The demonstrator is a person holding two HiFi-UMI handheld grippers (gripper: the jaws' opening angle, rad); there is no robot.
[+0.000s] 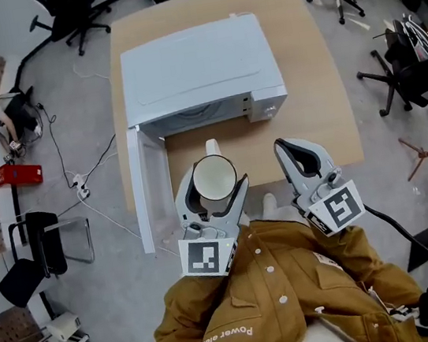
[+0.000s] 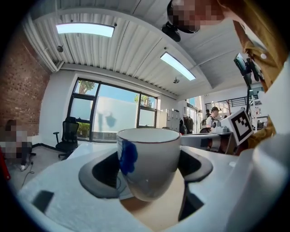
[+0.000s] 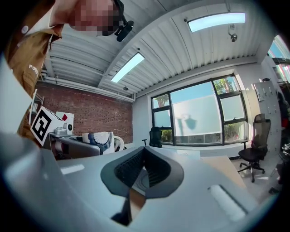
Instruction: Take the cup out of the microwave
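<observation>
One cup (image 1: 214, 178), one microwave (image 1: 195, 69), two grippers. Left gripper (image 1: 215, 176) level, jaws wide, clamping upright white cup outside microwave, at its 6 o'clock, above table (image 1: 324, 110). Right gripper (image 1: 283, 148) level at cup's 3 o'clock, jaws together, empty.

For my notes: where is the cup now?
In the head view, the cup is held in the left gripper, in front of the open microwave.

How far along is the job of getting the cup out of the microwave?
Done: the cup is outside the microwave, whose door stands open. In hand: the left gripper clamps the cup upright in front of it, above the table; the right gripper is shut and empty. Left: probably only setting the cup down and closing the door.
</observation>
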